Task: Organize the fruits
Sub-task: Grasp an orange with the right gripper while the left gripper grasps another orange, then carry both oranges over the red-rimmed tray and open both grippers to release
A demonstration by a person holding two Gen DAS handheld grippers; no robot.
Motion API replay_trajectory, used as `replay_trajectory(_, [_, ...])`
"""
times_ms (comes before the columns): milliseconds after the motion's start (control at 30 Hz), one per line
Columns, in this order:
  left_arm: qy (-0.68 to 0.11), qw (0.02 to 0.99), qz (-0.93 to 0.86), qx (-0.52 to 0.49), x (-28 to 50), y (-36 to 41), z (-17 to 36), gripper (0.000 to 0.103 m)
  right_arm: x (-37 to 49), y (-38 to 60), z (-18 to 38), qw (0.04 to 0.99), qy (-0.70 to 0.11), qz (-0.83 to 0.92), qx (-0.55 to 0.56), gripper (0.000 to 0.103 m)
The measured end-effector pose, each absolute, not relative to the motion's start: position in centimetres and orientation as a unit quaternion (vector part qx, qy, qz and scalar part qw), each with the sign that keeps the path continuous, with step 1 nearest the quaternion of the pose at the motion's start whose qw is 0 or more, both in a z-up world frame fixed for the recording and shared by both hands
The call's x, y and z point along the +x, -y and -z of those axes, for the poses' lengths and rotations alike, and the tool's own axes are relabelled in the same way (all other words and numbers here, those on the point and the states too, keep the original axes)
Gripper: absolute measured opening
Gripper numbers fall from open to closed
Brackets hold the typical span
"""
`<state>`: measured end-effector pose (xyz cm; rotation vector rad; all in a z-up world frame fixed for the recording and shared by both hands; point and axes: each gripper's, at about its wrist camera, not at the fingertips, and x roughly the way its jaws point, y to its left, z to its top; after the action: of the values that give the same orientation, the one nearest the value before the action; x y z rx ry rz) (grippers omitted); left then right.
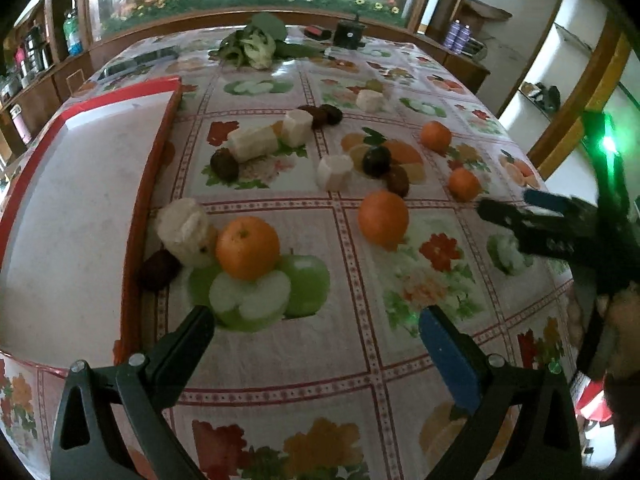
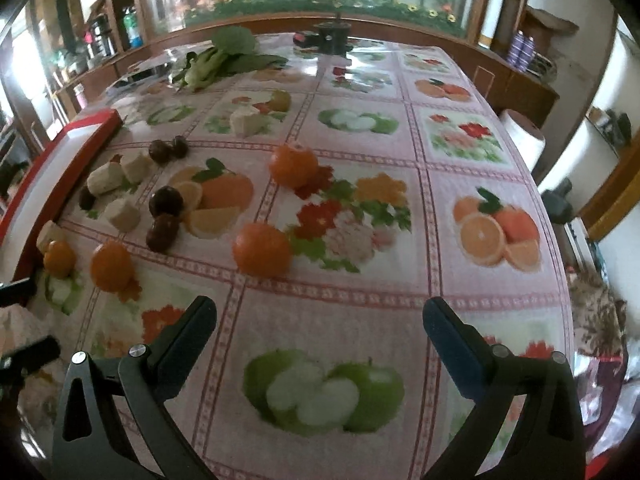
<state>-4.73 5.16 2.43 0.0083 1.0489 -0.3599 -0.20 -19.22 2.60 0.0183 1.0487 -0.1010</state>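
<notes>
Both grippers are wide open, holding nothing. Left gripper (image 1: 316,320) has an orange (image 1: 247,247) just ahead of its left finger. Right gripper (image 2: 320,312) has another orange (image 2: 262,249) ahead, a bit left.

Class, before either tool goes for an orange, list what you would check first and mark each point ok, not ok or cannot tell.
1. Left tool open and holding nothing: ok.
2. Right tool open and holding nothing: ok.
3. Nearest orange free of neighbours: not ok, the pale peeled piece looks to be touching it.
4. Red-rimmed tray has bare space: ok.
5. Right tool's closest orange stands alone: ok.
</notes>
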Motion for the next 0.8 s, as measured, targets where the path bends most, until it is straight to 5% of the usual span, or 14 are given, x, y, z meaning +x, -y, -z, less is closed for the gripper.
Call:
replay_trajectory(167, [-0.505,0.845,0.177,0.0,-4.6,-4.8,-2.7,0.103,1.7,18.4,-2.0,0.857,-0.514,0.024,-0.004,0.096])
replay_trajectory(267, [-0.503,0.846,0.176,-0.004,-4.3,-4.5,-3.0,0.103,2.6,17.9,-1.2,0.847,-0.531,0.003,0.0,0.06])
replay_trajectory(400, [-0.497,0.848,0.183,-0.007,-3.7,-3.5,-3.7,0.103,2.8,17.6,-1.4,0.85,-0.526,-0.016,-0.007,0.034])
replay_trajectory(800, [-0.545,0.819,0.179,0.0,0.4,0.6,-1.4,0.07,0.8,18.8,-2.2,0.855,-0.517,-0.019,0.02,0.033])
